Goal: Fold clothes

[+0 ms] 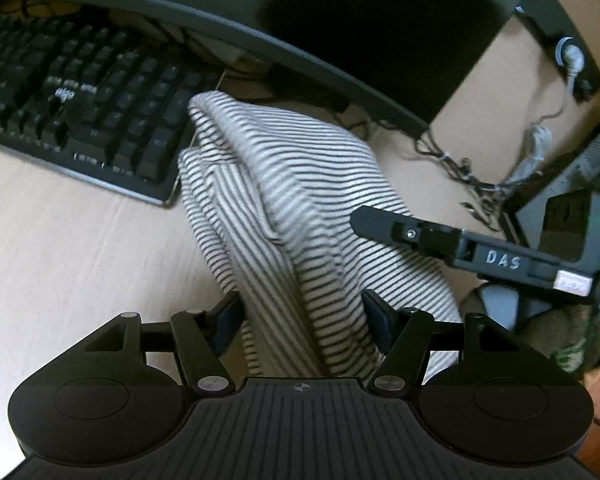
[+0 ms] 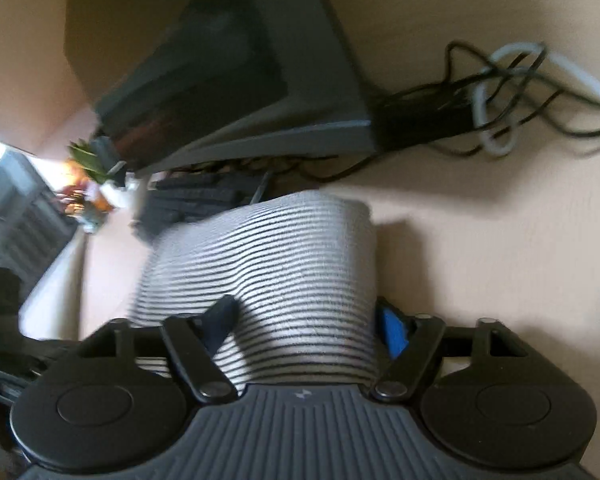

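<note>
A black-and-white striped garment (image 1: 284,200) lies bunched in folds on the light wooden desk (image 1: 60,240), its far end touching a keyboard. My left gripper (image 1: 304,320) has its fingers on either side of the near part of the cloth, shut on a thick bundle of it. My right gripper shows at the right of the left wrist view (image 1: 380,220), resting on the cloth. In the right wrist view the garment (image 2: 292,264) fills the space between the right gripper's (image 2: 304,324) fingers, which clamp a wide fold.
A black keyboard (image 1: 80,100) lies at the left behind the garment. A dark monitor (image 1: 340,20) stands over the back of the desk, its stand (image 2: 228,80) right behind the cloth. Tangled cables (image 2: 500,92) lie at the back right. A small plant (image 2: 88,160) stands far left.
</note>
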Available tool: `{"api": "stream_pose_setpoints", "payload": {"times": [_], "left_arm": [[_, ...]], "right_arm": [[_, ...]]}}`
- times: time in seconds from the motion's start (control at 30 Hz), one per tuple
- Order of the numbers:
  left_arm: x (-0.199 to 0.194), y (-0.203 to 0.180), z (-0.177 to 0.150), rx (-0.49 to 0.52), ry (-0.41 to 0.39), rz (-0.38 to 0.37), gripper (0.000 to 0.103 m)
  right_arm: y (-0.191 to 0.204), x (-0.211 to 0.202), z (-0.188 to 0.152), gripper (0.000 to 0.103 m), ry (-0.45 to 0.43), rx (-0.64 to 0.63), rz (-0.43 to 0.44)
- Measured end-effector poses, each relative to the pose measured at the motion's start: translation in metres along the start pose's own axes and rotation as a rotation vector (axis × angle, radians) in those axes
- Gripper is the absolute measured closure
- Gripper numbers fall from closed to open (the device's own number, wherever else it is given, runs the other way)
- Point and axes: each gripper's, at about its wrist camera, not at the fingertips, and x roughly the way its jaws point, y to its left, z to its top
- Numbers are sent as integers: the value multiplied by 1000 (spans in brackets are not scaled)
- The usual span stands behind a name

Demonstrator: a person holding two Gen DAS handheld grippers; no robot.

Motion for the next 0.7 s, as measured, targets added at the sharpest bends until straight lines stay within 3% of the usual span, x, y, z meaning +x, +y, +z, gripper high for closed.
{"api": "stream_pose_setpoints", "payload": {"times": [0.13,0.17,0.23,0.37,0.43,0.53,0.7], "left_arm": [[-35,0,24,92,-110,-18,39],[-40,1,34,99,-144,-42,39],[-39,-1,54,132,-183,-76,39],[3,9,76,139,-114,-61,43],[26,19,80,126,-67,-40,44],[40,32,78,127,-53,-55,40],[48,38,82,131,-43,-55,39]], "right_arm": [[32,-28,-6,21,-89,-206,-172],[39,-35,-9,22,-106,-247,-194],[55,-48,-12,35,-127,-263,-165],[91,-49,-24,38,-93,-303,-76],[100,-29,-40,38,7,-352,-108],[105,-22,-61,38,-10,-436,-160],[123,-21,-54,39,27,-454,-210]]}}
